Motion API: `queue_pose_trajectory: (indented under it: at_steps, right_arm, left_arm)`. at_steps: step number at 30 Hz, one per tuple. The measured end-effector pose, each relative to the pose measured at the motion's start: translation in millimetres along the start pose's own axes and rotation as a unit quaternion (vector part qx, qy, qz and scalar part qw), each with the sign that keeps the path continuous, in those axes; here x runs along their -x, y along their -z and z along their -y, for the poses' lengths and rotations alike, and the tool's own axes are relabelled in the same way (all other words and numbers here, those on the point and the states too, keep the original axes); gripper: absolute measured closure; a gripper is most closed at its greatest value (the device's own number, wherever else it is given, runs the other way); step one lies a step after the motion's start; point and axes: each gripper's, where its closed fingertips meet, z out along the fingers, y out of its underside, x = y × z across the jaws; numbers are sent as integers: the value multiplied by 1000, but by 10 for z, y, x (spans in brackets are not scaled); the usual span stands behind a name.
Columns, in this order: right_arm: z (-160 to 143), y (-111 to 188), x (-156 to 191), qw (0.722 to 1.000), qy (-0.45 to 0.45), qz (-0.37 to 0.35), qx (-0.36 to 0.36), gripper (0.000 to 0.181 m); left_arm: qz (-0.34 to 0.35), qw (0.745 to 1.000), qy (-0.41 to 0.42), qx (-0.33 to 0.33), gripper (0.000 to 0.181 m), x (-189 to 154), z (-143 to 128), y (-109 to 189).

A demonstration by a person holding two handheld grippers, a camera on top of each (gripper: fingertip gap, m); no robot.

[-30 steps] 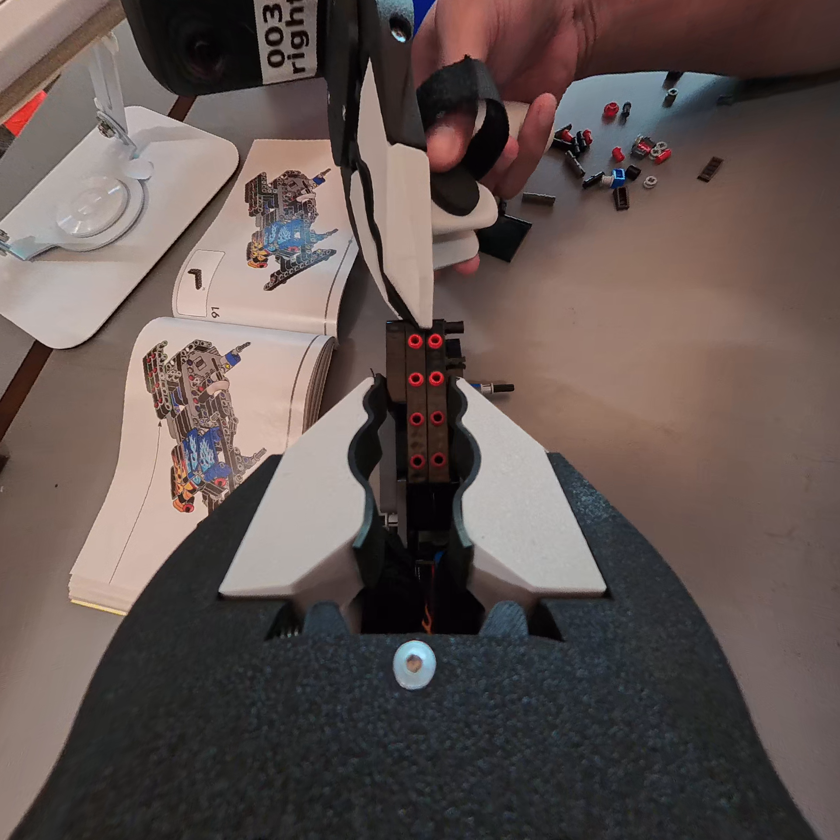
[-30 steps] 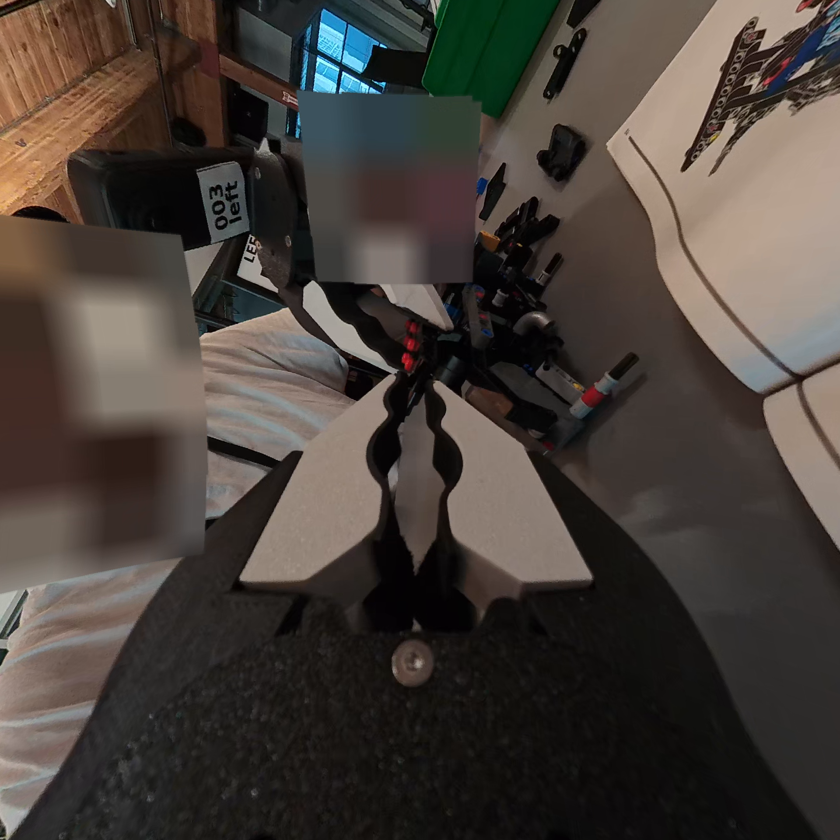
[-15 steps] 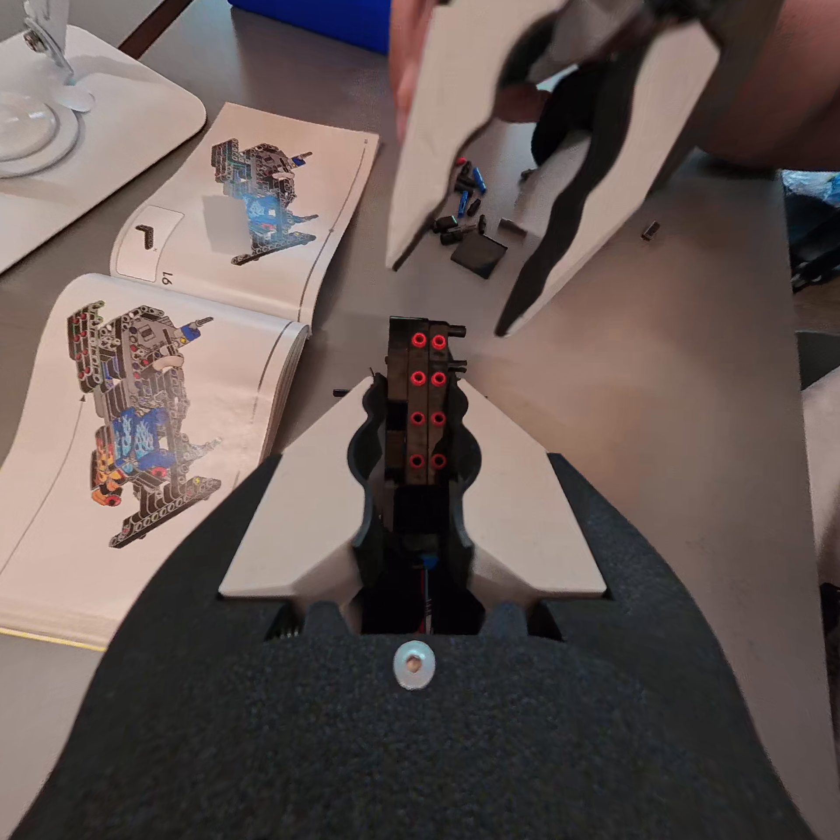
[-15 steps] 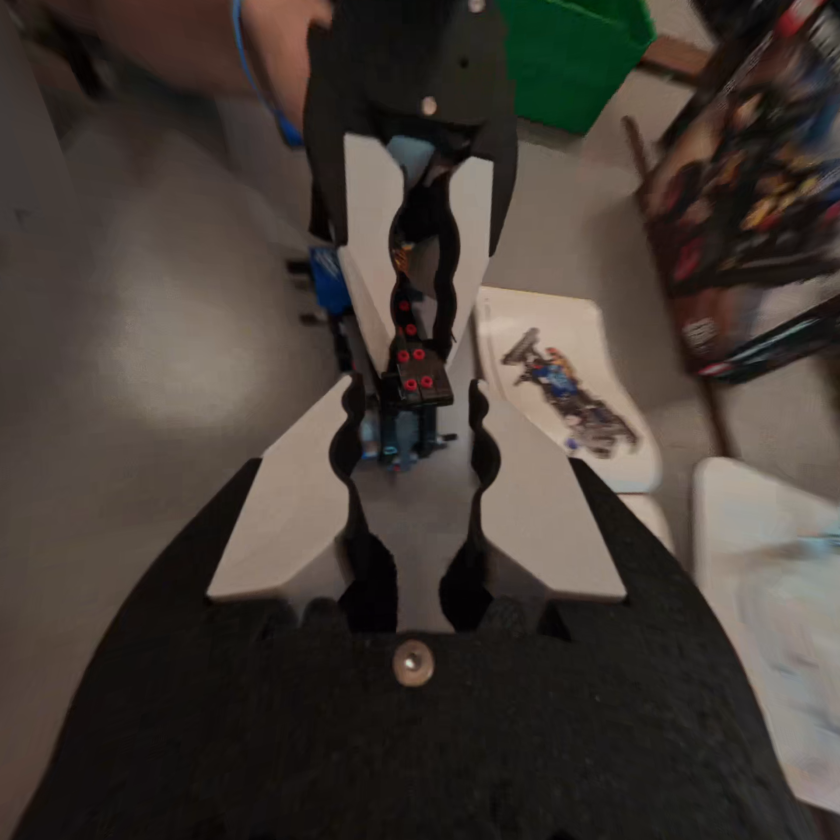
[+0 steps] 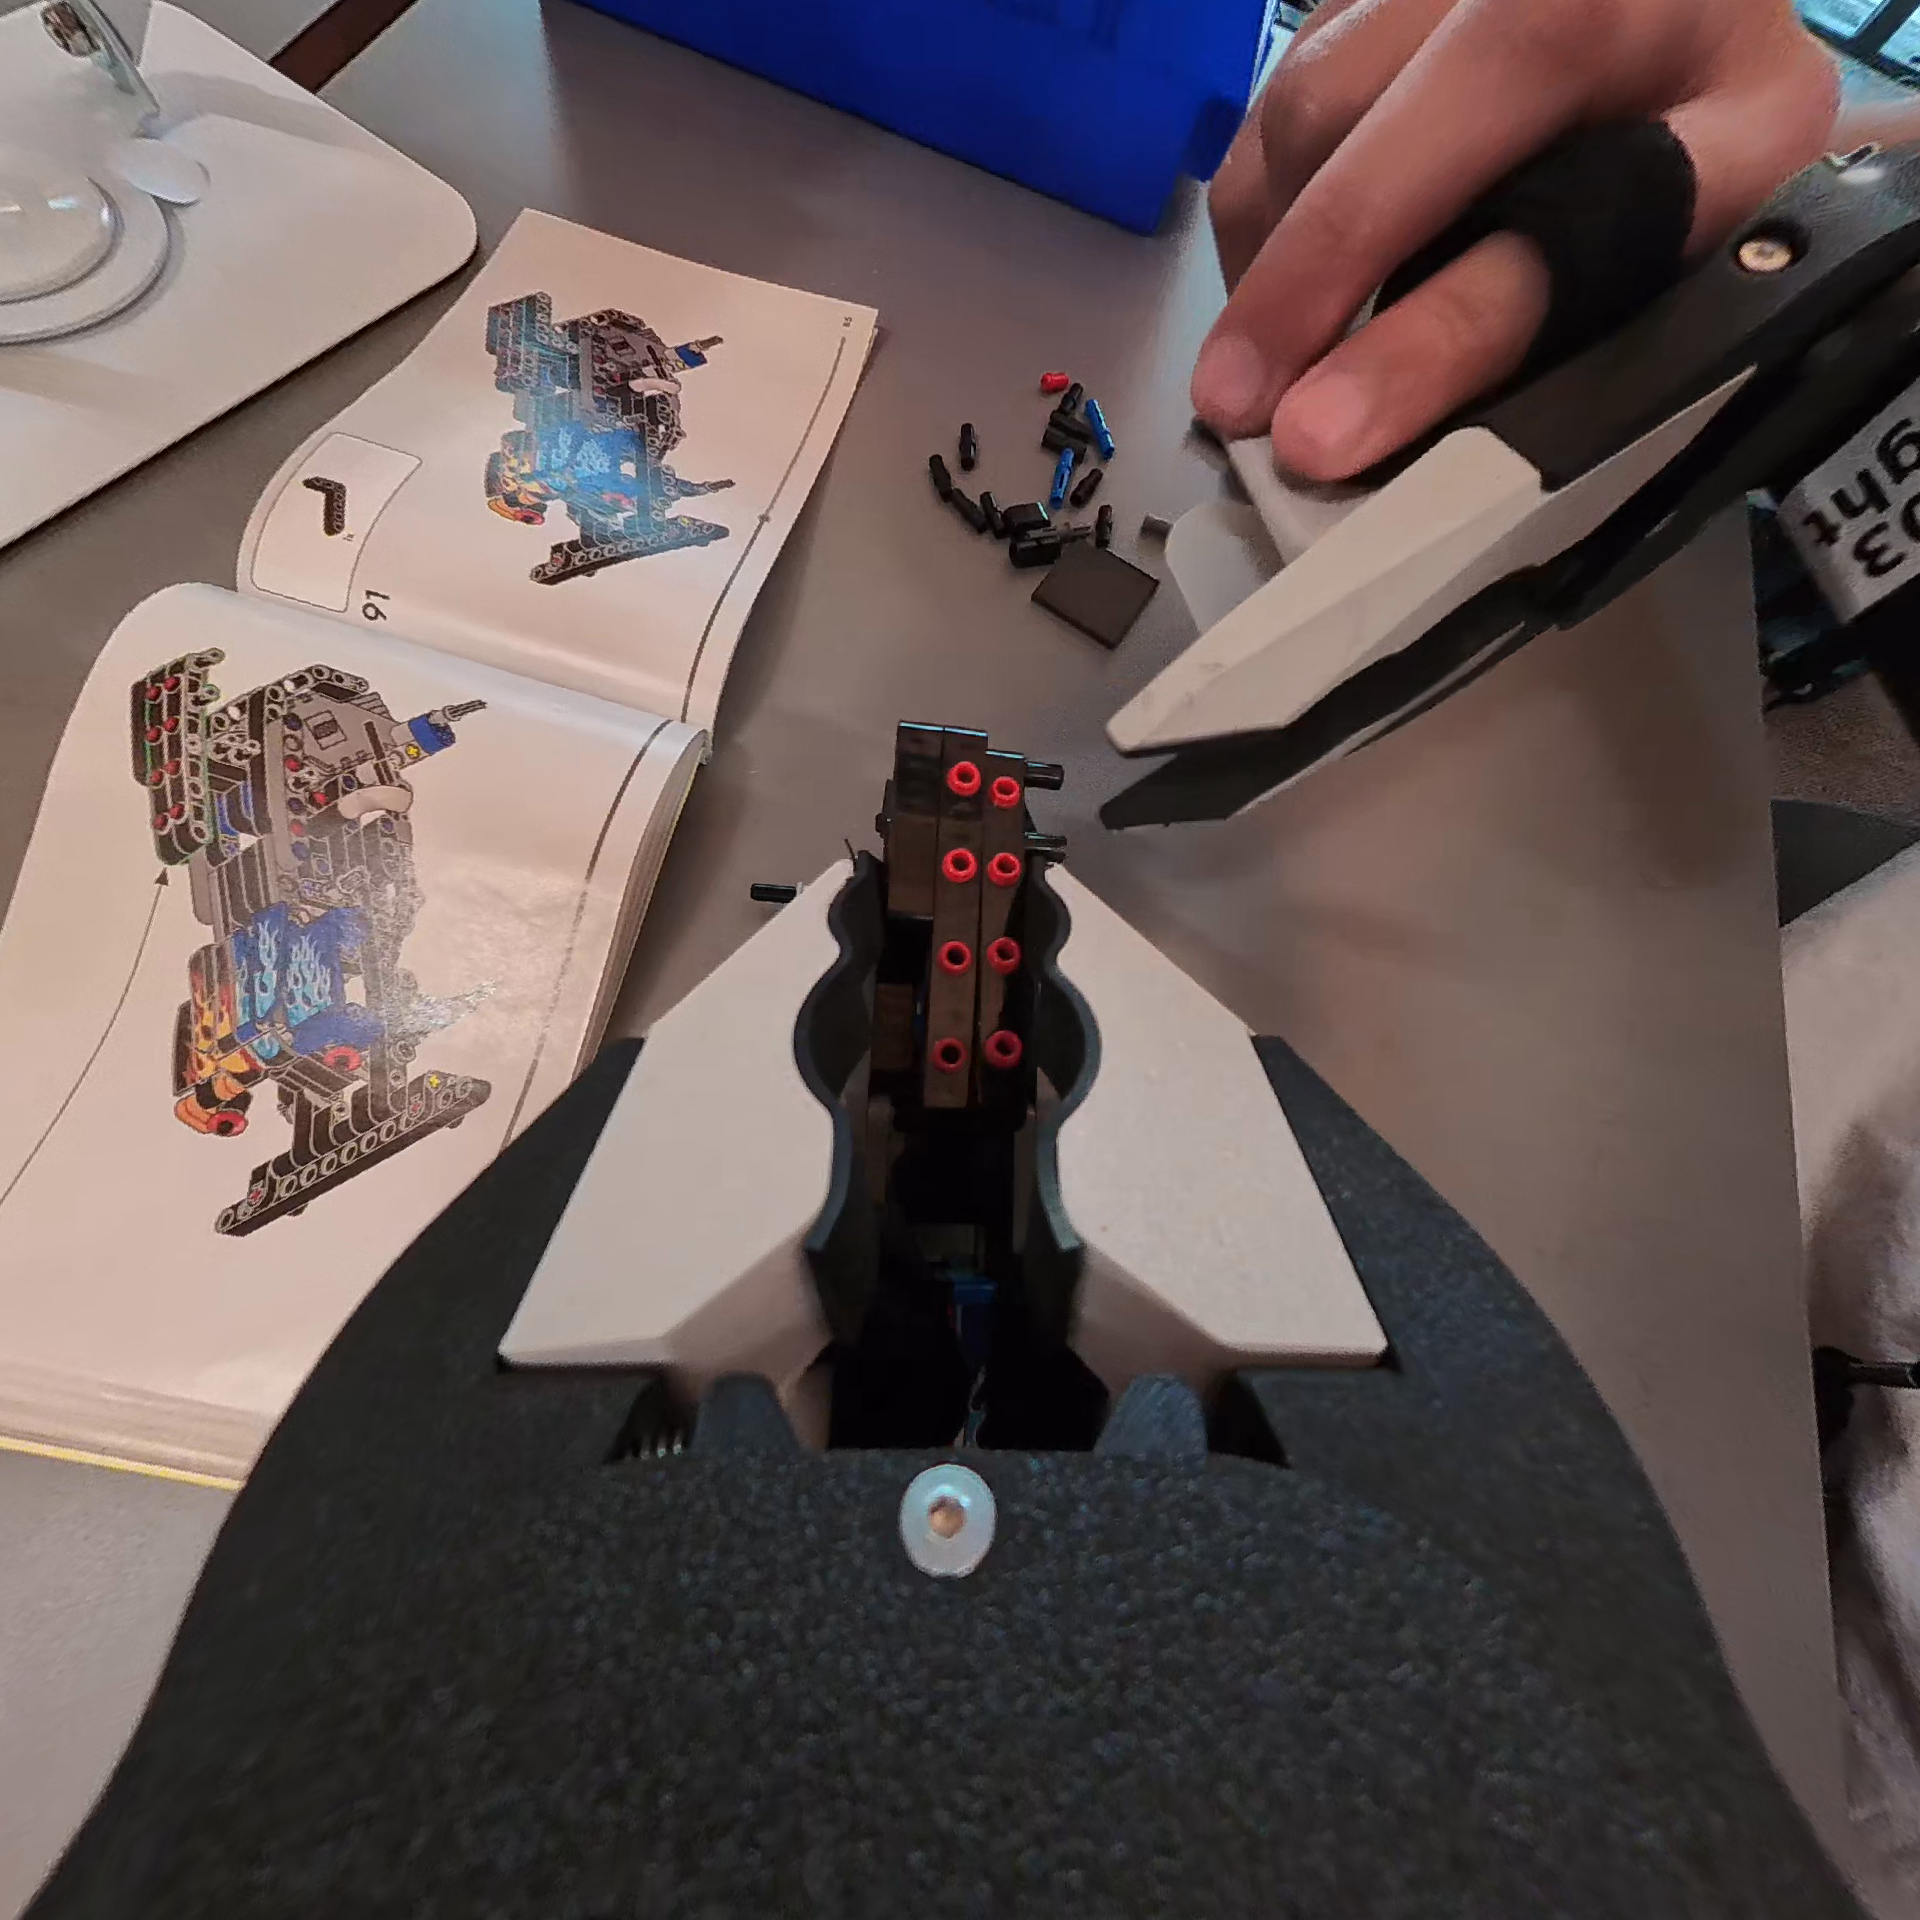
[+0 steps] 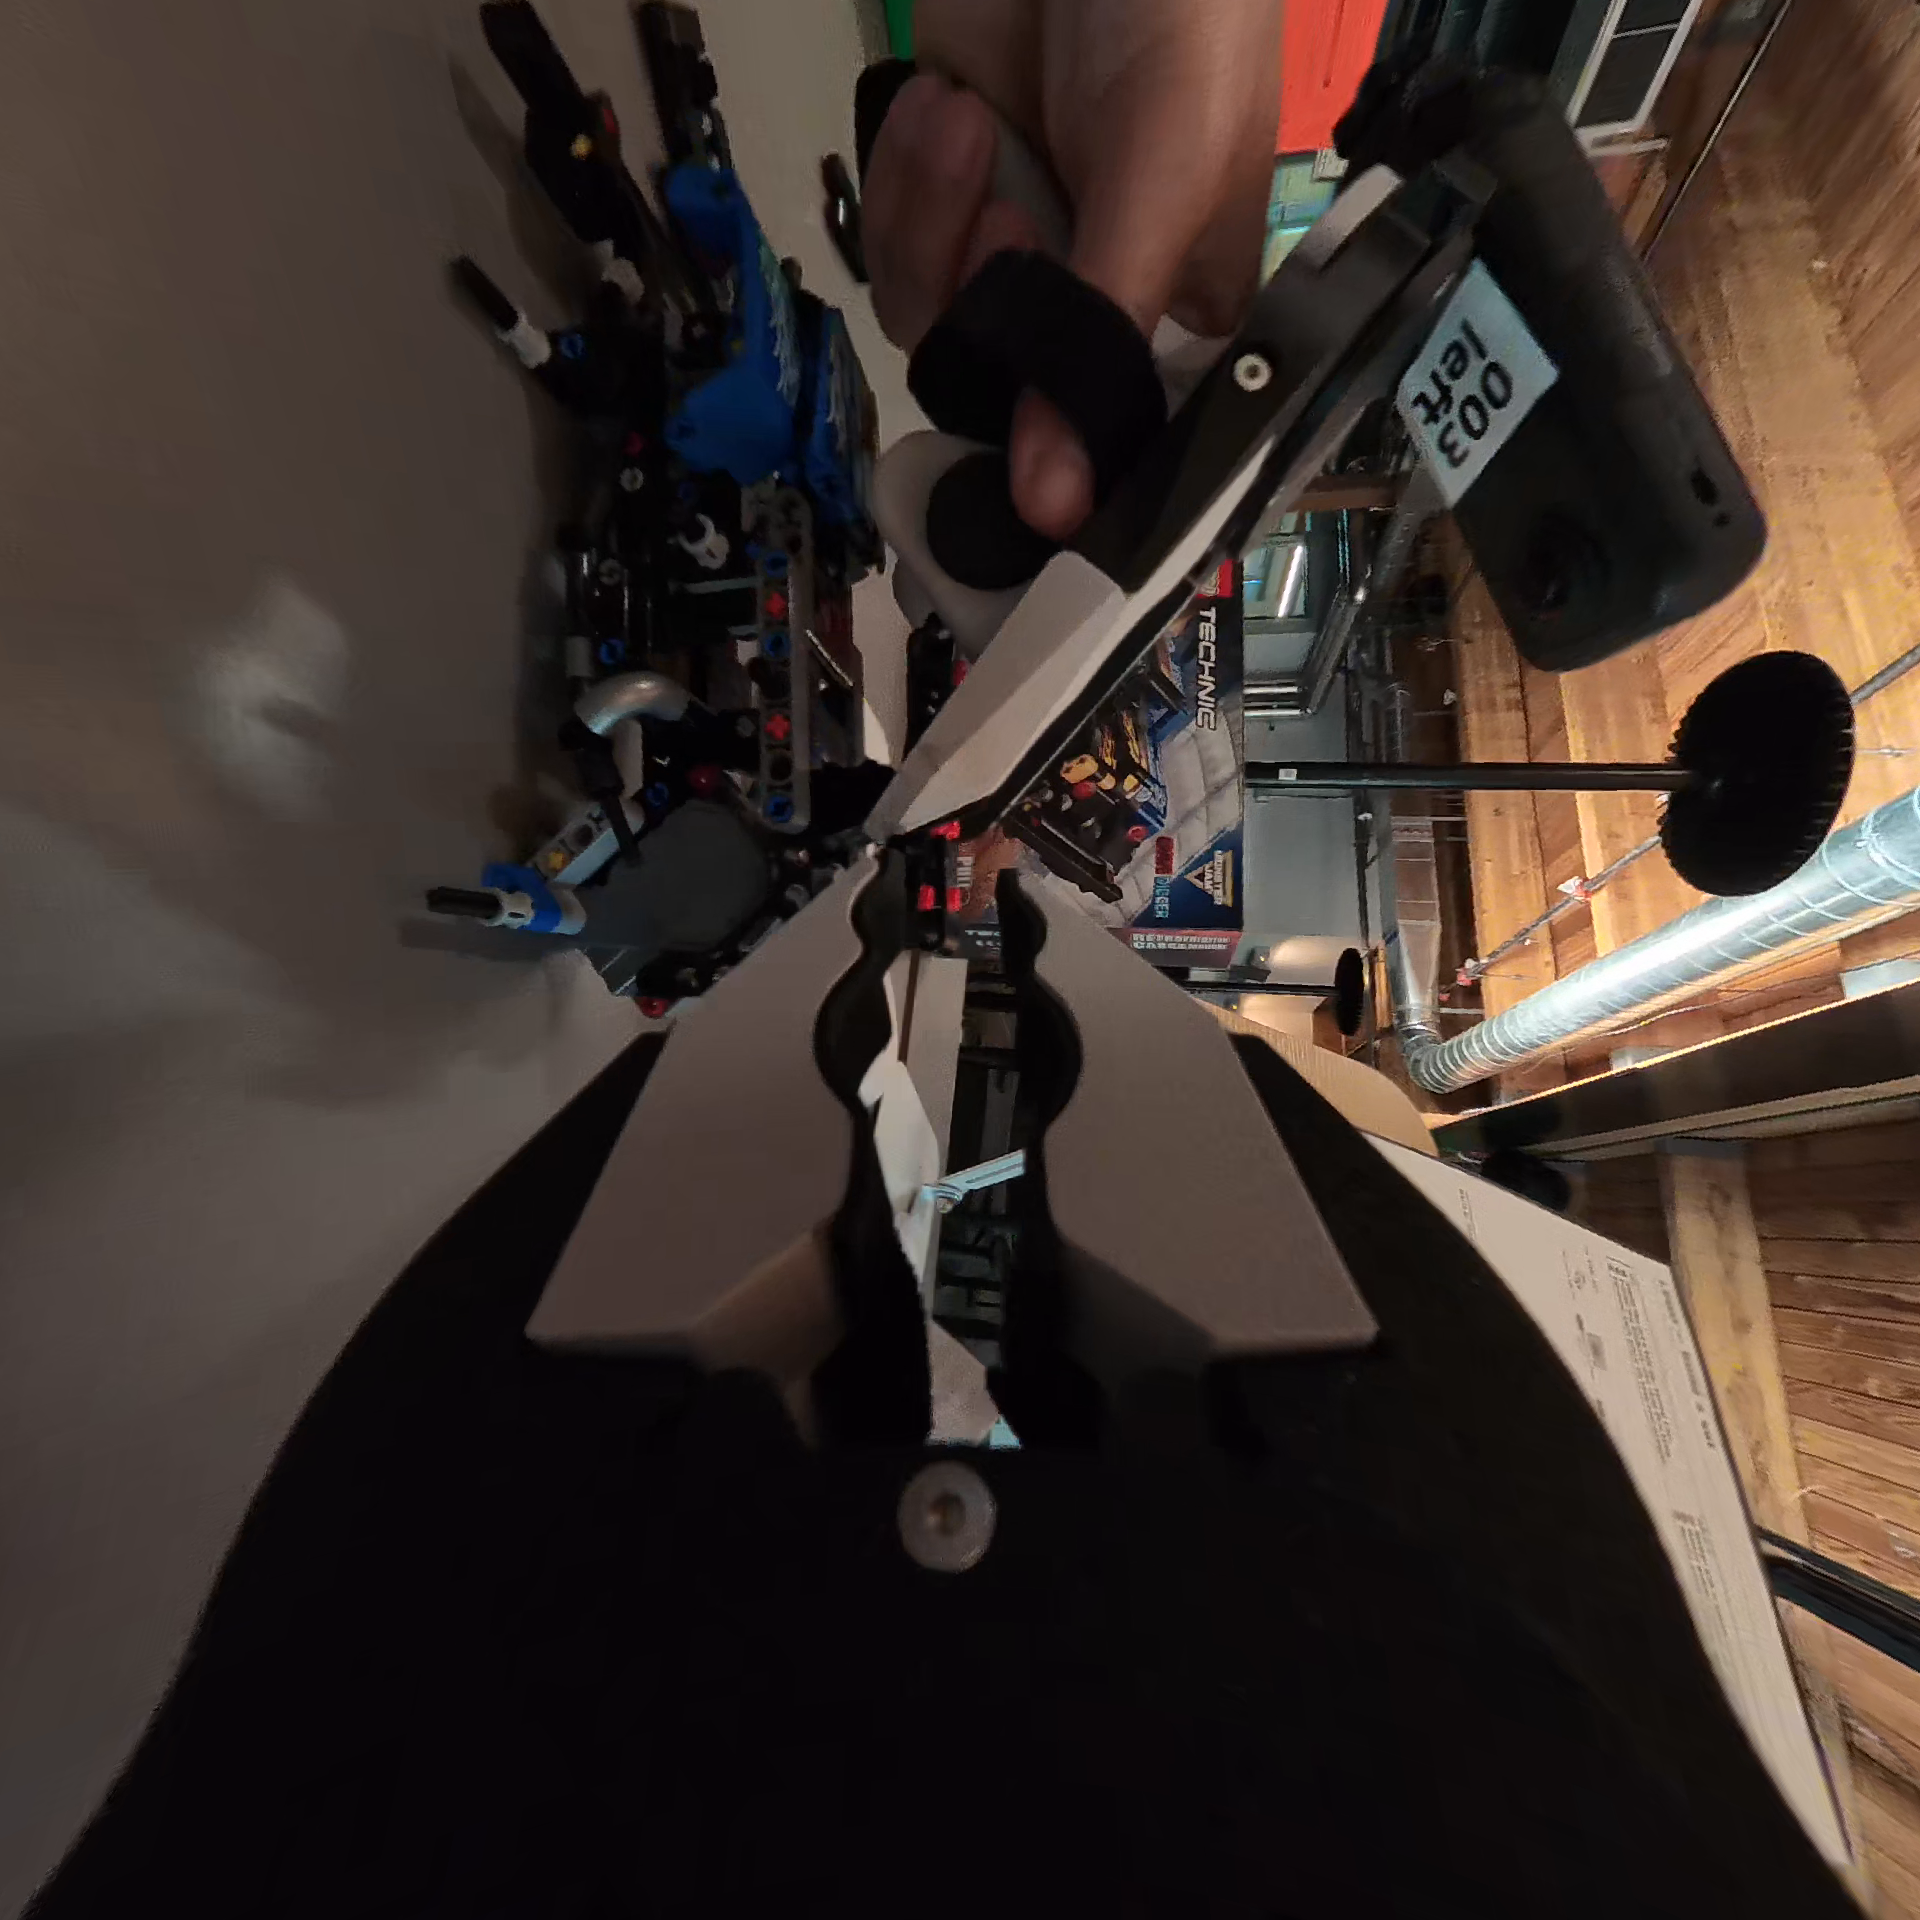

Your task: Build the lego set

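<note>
left wrist view: lego assembly (image 5: pixel 961 935) between jaws

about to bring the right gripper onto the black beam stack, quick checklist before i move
1. Left gripper shut on the black beam stack: ok.
2. Right gripper beside the stack's far end, jaws parted: ok.
3. Right jaws touching the stack: cannot tell.
4. Black pins on the stack's right side unobstructed: ok.
5. Instruction booklet open: ok.
6. Loose pins apart from the grippers: ok.

The black beam assembly (image 5: pixel 961 935) vanishes rearward between the left gripper (image 5: pixel 940 883) fingers, its lower end hidden.
</note>
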Motion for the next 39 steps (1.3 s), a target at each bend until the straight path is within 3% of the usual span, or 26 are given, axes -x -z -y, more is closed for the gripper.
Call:
queue_pose_trajectory:
  at_steps: [6,13,17,30,39]
  right_arm:
    - [-216,-99,149,999,24,1,49,161]
    - [-213,-155,53,997,30,-21,64,164]
    - [-217,-159,40,995,59,-37,68,175]
    - [-208,-163,33,992,84,-41,82,174]
    - [-190,-143,41,997,38,-28,69,175]
  left_arm:
    - [-8,1000,14,-2,156,11,0,7]
    - [-6,1000,7,1,157,-2,-4,5]
    - [-6,1000,7,1,156,-2,-7,5]
    - [7,1000,-11,5,157,5,-10,-1]
    - [1,1000,-14,7,157,-36,-18,-3]
